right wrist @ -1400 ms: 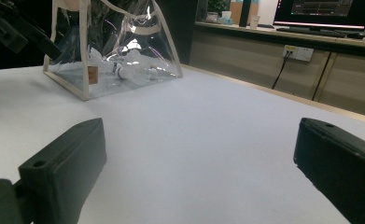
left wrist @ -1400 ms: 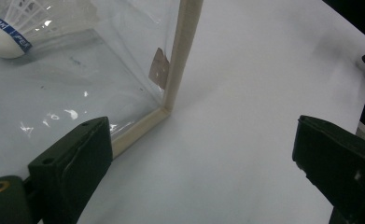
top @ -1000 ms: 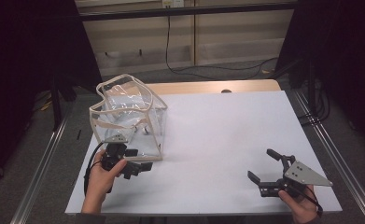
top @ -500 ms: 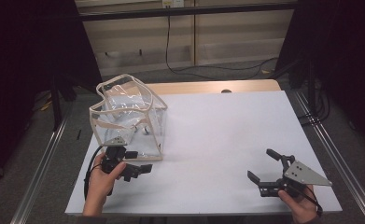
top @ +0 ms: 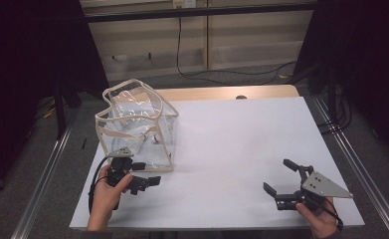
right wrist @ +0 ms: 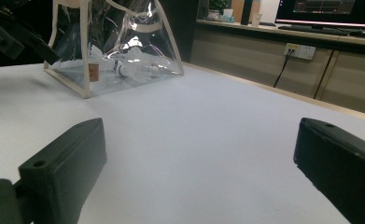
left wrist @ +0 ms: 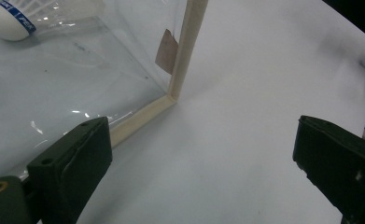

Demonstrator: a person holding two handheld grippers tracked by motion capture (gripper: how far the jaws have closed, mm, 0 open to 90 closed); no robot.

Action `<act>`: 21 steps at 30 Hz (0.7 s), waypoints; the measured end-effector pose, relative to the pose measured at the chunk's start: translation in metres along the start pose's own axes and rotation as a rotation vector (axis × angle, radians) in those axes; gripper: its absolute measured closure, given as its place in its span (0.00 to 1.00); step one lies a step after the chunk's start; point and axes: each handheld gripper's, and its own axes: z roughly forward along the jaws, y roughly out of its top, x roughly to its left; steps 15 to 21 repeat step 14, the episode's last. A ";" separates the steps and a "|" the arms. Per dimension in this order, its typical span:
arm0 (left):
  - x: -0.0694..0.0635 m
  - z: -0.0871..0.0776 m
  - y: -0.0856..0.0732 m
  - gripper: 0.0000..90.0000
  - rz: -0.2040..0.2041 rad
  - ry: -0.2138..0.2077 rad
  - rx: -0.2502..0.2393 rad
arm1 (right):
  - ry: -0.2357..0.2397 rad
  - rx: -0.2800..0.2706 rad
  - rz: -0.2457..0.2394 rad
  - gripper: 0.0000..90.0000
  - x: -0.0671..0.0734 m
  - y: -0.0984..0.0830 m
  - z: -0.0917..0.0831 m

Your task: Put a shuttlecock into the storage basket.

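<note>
A clear plastic bag [top: 137, 130] with beige trim stands open on the left of the white table [top: 232, 144]. A white shuttlecock [left wrist: 17, 21] lies inside on the bag's floor, and the right gripper view shows it through the bag wall [right wrist: 123, 70]. My left gripper [top: 146, 174] is open and empty, just in front of the bag's near right corner [left wrist: 171, 95]. My right gripper [top: 280, 177] is open and empty near the front right of the table, aimed across it toward the bag [right wrist: 115, 44].
A wooden strip [top: 232, 92] runs along the table's far edge, with a low wall and cables behind it. Metal rails [top: 353, 164] flank both sides of the table. In the right gripper view, the left gripper [right wrist: 12, 32] is at the upper left.
</note>
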 end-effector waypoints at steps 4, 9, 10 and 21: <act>0.000 0.000 -0.002 0.05 -0.001 0.000 0.007 | 0.001 0.001 0.001 0.03 0.001 0.000 0.000; -0.001 0.002 -0.002 0.05 0.007 0.001 0.014 | -0.001 0.006 0.004 0.03 0.001 0.000 0.000; -0.001 0.002 -0.002 0.05 0.006 0.002 0.014 | -0.001 0.008 0.003 0.03 0.001 0.000 0.001; -0.001 0.003 -0.002 0.05 0.008 -0.003 0.017 | -0.003 0.010 -0.003 0.03 0.001 0.000 0.001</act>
